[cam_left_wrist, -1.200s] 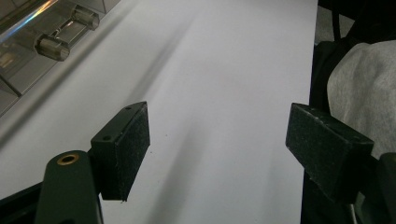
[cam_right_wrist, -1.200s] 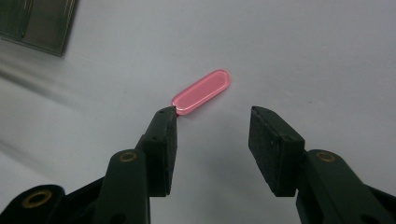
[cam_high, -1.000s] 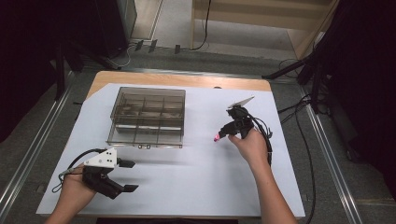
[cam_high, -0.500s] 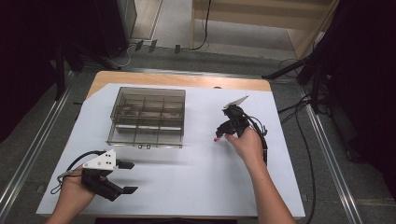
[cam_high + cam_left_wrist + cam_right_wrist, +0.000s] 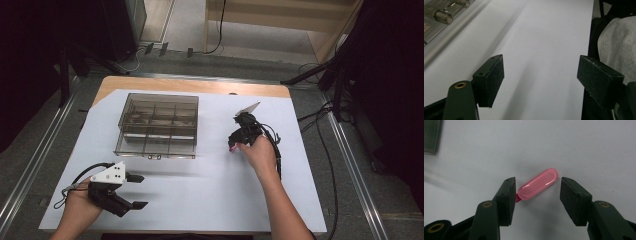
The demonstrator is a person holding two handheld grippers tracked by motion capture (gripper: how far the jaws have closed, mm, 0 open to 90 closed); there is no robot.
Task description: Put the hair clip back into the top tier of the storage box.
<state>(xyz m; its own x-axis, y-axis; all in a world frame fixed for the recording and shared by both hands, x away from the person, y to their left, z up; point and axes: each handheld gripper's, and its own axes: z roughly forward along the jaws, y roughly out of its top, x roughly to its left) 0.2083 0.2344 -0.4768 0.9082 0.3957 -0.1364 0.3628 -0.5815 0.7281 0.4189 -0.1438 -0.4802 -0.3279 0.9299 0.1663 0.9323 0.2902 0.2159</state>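
My right gripper has barely shifted over the last second — it sat just right of the clear compartment box then, and it hovers at the same spot on the white sheet now, tipped down toward the desk. In the right gripper view its jaws stand apart with a small pink capsule lying on the sheet between them, slanted, one end close against the left jaw's pad and a clear gap to the other pad; I can't tell whether that near end actually touches. So nothing is gripped yet — I read this as the instant before a pinch, with the capsule lying free on the desk and not in any compartment of the box. Because the capsule lies slantwise, I judge that closing as things stand may roll or twist it rather than seat it flat. My left gripper rests low at the near-left of the sheet, unmoved from a second ago, jaws wide apart over bare paper, holding nothing, the box's front edge just ahead of it.
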